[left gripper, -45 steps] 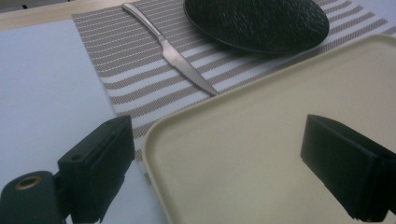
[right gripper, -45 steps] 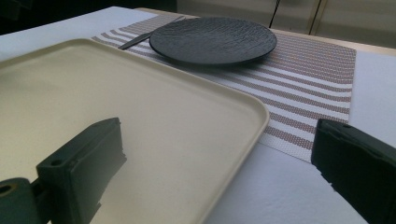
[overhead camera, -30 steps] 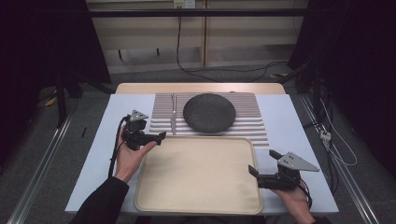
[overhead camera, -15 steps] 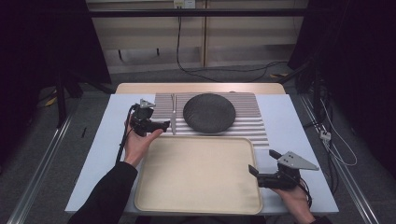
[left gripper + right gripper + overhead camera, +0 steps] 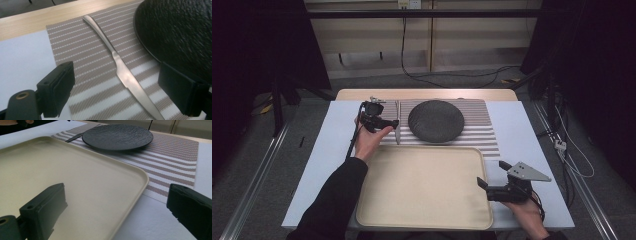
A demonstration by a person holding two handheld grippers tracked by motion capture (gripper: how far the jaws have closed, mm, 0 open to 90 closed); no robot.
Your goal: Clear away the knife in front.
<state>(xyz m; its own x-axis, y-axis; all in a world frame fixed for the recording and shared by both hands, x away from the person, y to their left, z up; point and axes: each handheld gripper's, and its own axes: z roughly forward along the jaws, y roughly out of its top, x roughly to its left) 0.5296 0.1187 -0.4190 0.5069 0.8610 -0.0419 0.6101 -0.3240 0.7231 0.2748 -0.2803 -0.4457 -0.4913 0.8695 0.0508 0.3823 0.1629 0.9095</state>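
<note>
**Left tongs lining up on the knife**

Nearest the person, the right tongs are sitting wide apart and empty at the near right corner of the cream tray, which is lying bare on the worktop. Beyond the tray, the striped placemat is carrying the dark plate and, just to its left, the knife. The left tongs are hovering over the knife with jaws spread wide, one either side of the blade, holding nothing.

Risks, as judged:
- The knife is lying flat and thin on the ribbed mat, so the tongs may be closing above it or skidding it sideways.
- The jaw nearer the plate is standing close to its rim; descending may be nudging the plate.
- Gripping near the blade end could be leaving the handle heavy, so the knife tips.
</note>
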